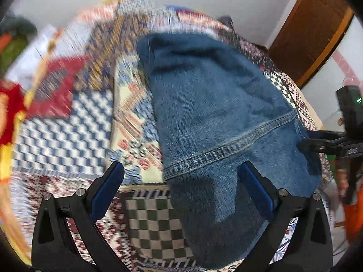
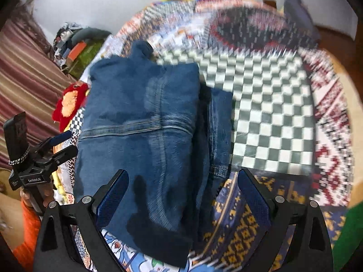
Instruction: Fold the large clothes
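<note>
Left wrist shows your left tool (image 1: 181,185) spread wide, empty, above the folded jeans (image 1: 215,104). Right tool (image 2: 181,192) likewise; pinch both layers squarely.

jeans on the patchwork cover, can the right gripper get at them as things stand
Probably yes: the right gripper hangs open directly over the folded jeans, one finger above denim, with nothing between. The left gripper is open too.

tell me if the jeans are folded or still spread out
Folded. The jeans lie as a compact stack on the patchwork quilt, with a denim layer doubled over another along the right edge.
</note>
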Action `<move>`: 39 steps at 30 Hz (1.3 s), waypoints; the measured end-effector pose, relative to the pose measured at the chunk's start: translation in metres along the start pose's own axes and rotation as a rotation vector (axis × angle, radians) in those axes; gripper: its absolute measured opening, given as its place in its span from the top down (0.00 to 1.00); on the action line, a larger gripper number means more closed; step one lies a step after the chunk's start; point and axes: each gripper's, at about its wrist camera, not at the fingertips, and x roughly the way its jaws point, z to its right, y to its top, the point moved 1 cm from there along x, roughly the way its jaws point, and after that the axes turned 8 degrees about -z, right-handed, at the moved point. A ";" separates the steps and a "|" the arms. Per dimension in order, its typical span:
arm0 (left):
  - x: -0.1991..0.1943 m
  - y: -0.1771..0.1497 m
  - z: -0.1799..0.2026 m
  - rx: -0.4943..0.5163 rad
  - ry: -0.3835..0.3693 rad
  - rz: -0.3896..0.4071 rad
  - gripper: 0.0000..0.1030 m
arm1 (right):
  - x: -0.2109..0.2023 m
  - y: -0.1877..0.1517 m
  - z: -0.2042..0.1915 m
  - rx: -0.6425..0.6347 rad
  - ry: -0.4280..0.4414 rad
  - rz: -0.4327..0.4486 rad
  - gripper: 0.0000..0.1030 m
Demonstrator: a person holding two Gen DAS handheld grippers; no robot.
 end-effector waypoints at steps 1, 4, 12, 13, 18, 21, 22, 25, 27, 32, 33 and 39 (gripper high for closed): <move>0.005 0.002 -0.005 -0.027 -0.051 -0.012 0.00 | 0.007 0.004 0.003 0.007 0.005 -0.016 0.07; 0.018 0.010 -0.014 -0.084 -0.158 -0.050 0.00 | 0.023 0.015 0.010 0.009 0.043 -0.050 0.07; 0.059 0.025 -0.016 -0.116 -0.285 -0.139 0.00 | 0.051 0.044 0.024 0.090 0.218 -0.097 0.04; 0.064 0.027 -0.017 -0.130 -0.309 -0.152 0.00 | 0.054 0.046 0.024 0.092 0.229 -0.100 0.04; 0.071 0.031 -0.005 -0.123 -0.328 -0.146 0.00 | 0.060 0.056 0.020 0.079 0.250 -0.082 0.05; 0.069 0.035 0.007 -0.121 -0.317 -0.131 0.04 | 0.061 0.061 0.016 0.074 0.257 -0.062 0.16; 0.068 0.035 0.011 -0.116 -0.303 -0.127 0.07 | 0.061 0.062 0.014 0.072 0.259 -0.059 0.19; 0.064 0.035 0.017 -0.106 -0.290 -0.104 0.16 | 0.054 0.063 0.008 0.060 0.281 -0.046 0.38; 0.056 0.032 0.016 -0.114 -0.304 -0.090 0.22 | 0.049 0.064 0.004 0.052 0.282 -0.040 0.54; 0.030 0.028 0.024 -0.083 -0.302 -0.042 0.35 | 0.026 0.065 -0.020 -0.014 0.256 -0.013 0.66; 0.022 0.027 0.026 -0.079 -0.295 -0.027 0.36 | 0.020 0.064 -0.027 -0.032 0.254 -0.004 0.67; -0.032 0.014 0.015 -0.071 -0.245 0.083 0.37 | -0.012 0.066 -0.078 -0.128 0.245 0.055 0.68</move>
